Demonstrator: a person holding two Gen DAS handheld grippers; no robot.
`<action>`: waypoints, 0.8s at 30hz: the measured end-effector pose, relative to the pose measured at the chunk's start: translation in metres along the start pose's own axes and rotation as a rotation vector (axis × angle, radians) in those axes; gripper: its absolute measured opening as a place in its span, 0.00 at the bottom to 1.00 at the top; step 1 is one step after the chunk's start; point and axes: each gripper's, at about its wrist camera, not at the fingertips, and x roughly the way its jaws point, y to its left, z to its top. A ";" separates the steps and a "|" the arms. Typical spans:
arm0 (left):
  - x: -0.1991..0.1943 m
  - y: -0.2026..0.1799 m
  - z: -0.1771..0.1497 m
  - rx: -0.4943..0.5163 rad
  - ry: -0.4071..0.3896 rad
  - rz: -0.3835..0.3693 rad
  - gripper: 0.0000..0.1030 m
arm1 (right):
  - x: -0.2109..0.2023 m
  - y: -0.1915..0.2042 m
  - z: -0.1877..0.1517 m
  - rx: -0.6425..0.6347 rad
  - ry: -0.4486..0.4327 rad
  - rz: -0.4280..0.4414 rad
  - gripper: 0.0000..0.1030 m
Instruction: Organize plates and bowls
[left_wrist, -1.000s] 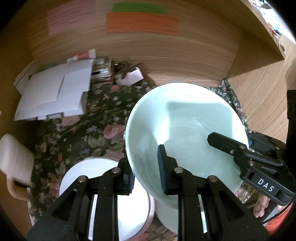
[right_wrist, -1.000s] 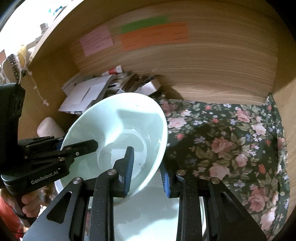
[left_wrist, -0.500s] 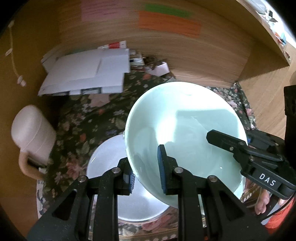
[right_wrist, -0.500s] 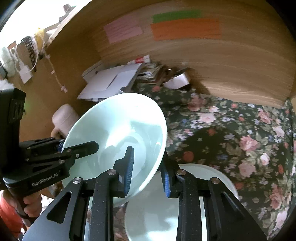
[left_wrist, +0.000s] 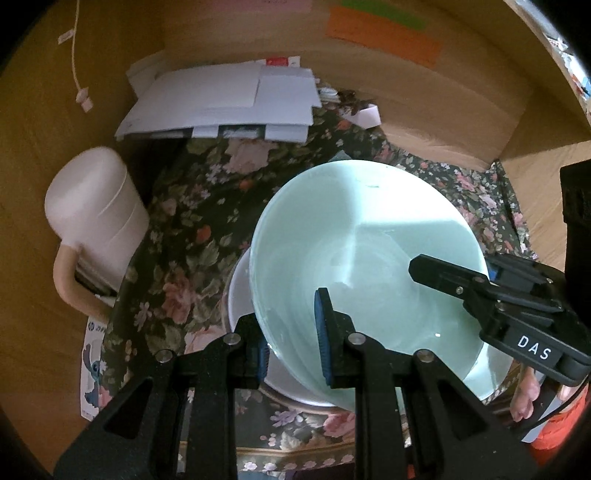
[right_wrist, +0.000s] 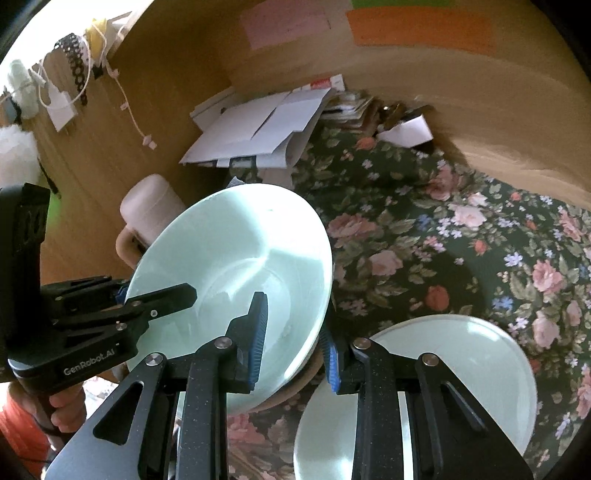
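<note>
We work in a wooden alcove whose surface (right_wrist: 424, 236) is covered by a dark floral cloth, with coloured paper notes on the back wall.

Nearest us, the left hand-held gripper (left_wrist: 291, 345) pinches the near-left rim of the pale green bowl (left_wrist: 362, 258), one pad inside and one outside, and the right hand-held gripper (right_wrist: 293, 341) pinches the opposite rim the same way. We judge that two grips are used because the bowl is wide and smooth and would tip from one pinch; it hangs tilted, clear of the cloth.

Directly under it sits a white dish (left_wrist: 240, 295), which looks like the spot we mean to nest the bowl on. A pale plate (right_wrist: 461, 369) lies on the cloth toward the near right edge, apart from the bowl.

Further back, a cream mug (left_wrist: 92, 221) stands near the left edge, and a stack of papers (left_wrist: 221, 103) fills the far left corner.

The bowl hides most of the white dish, so we cannot tell its depth or whether anything lies in it; our fingers cover part of the plate.
</note>
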 end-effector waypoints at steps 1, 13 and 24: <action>0.001 0.001 -0.002 -0.002 0.003 0.002 0.21 | 0.002 0.001 -0.001 -0.001 0.005 0.002 0.24; 0.009 0.012 -0.015 -0.021 0.024 0.008 0.21 | 0.022 0.007 -0.007 -0.011 0.055 0.011 0.25; 0.019 0.010 -0.016 -0.017 0.043 0.017 0.21 | 0.014 0.005 -0.005 -0.036 0.042 -0.018 0.27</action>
